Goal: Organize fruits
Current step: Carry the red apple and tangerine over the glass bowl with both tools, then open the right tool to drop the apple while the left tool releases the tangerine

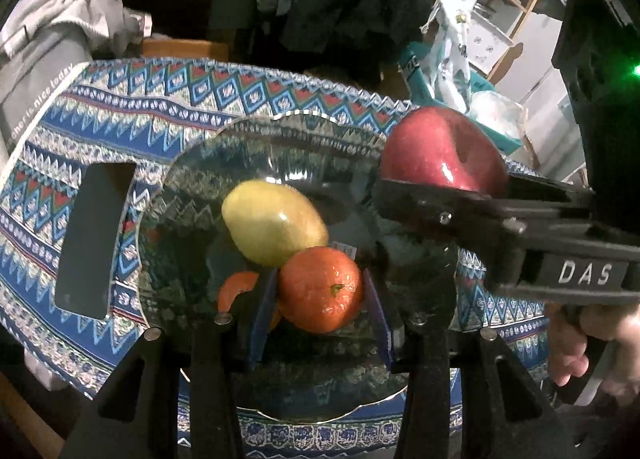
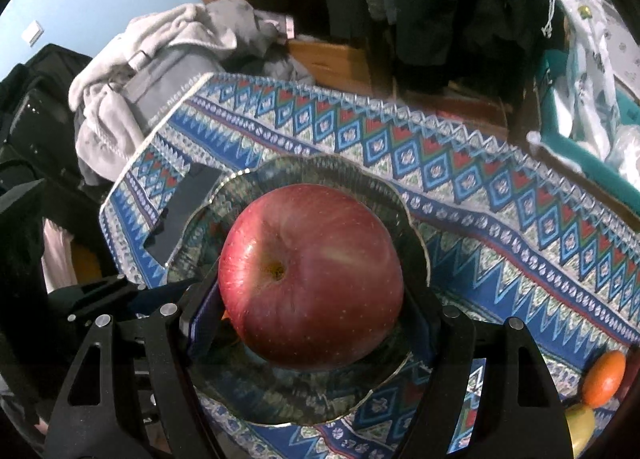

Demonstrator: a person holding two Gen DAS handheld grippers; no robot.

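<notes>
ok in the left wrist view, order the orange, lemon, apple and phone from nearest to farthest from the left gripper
1. orange: held between the left gripper fingers, over the glass plate.
2. lemon: just beyond the orange, on the plate.
3. apple and phone: apple far right in the right gripper, phone far left on the cloth; too close to call.

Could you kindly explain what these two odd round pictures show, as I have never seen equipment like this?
No robot here: a person holds a hand-held gripper in each hand, and each carries a fisheye camera looking along its two fingers. The left camera's picture shows the left hand-held gripper shut on an orange above a glass plate, where a yellow-green fruit already lies. The right camera's picture shows the right hand-held gripper shut on a red apple over the same plate. The table wears a patterned cloth; a dark phone lies beside the plate, and two more fruits wait at the cloth's edge.
</notes>
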